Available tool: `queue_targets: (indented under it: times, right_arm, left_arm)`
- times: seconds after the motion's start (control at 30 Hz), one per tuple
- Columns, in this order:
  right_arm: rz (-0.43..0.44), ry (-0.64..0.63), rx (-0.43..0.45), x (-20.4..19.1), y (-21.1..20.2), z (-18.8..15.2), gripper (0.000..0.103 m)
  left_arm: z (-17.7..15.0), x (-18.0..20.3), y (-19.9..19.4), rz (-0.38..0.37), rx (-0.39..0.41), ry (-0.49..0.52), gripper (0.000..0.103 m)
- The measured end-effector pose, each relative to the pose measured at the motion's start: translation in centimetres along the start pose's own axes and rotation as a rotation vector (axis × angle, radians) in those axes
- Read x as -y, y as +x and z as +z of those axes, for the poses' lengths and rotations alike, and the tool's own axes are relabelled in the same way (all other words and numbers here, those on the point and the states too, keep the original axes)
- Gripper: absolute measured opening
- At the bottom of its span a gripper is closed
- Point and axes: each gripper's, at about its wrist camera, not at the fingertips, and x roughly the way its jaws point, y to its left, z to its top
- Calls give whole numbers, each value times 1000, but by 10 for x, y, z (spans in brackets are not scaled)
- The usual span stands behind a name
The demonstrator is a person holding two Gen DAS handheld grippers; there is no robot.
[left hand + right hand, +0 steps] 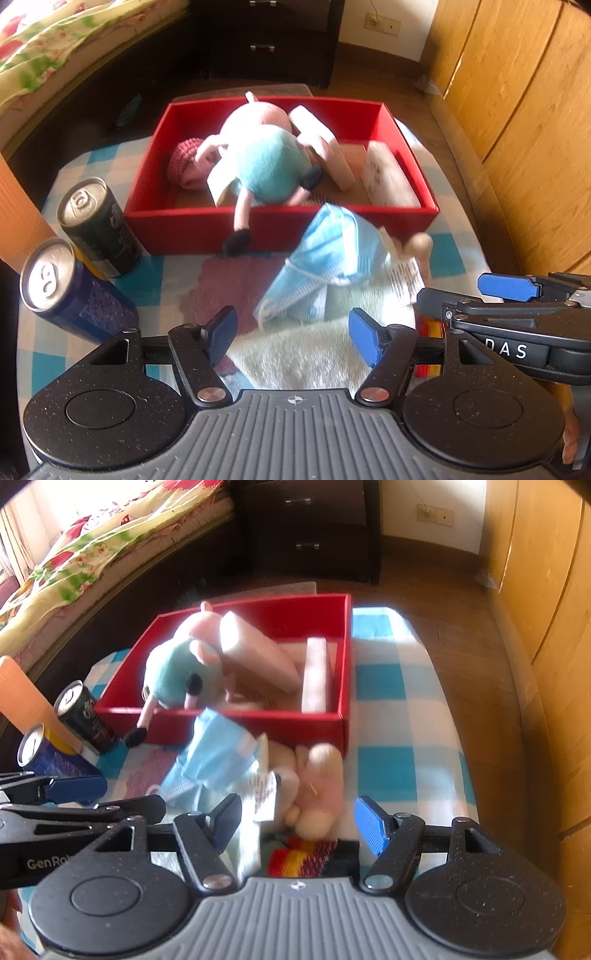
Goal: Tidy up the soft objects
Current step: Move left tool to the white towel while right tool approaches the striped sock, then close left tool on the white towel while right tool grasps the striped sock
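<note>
We have both sets of tongs over the heap of soft things that lies on the checked cloth of the counter, just in front of the near wall of the red box (280, 229). The left tongs (293, 334) stand apart and clamp nothing; the blue face mask (332, 254) lies straight ahead of them, just beyond their tips, its long axis slanting from near their tips up toward the box's near wall, with a white towel (295, 354) under the tips. The right tongs (297, 821) also stand apart, empty, and the small cream plush (321, 786) lies between and just ahead of their tips, beside a striped knit piece (310, 856). So we judge the mask is the left hand's to take and the plush the right's. Both lie near the box, which already holds a pig plush (266, 162) whose leg hangs over the near wall. Two cans (92, 225) stand toward the counter's left edge, well clear of the heap.
</note>
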Motion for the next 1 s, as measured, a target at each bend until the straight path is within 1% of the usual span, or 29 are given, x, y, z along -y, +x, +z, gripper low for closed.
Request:
queue_targets:
  times: [0.17,0.37,0.77,0.83,0.87,0.9,0.93,0.97,1.0]
  right_arm:
    - [-10,2,-22,5,2,-14,46]
    - [-24,15,-34,14,1,-22,46]
    - [-30,40,-33,27,-1,-23,47]
    - [-29,41,-34,28,-1,-23,47]
    - [-28,42,-34,28,-1,-23,47]
    - [-28,43,-35,29,-1,-23,47]
    - [-25,45,-35,29,-1,-22,47]
    - [-18,45,-36,29,-2,-22,47]
    - [-12,46,-36,30,-2,-22,47]
  left_arm:
    - [-12,9,4,2,-23,28,67]
    - [-21,18,8,-1,-40,58,70]
    - [-29,25,26,12,-78,90,70]
    - [-31,25,32,18,-93,88,68]
    - [-32,24,36,24,-103,83,64]
    - [-33,24,38,34,-110,85,55]
    - [-34,23,38,51,-112,90,50]
    - [-34,21,36,57,-110,90,42]
    - [-33,18,34,48,-111,79,35]
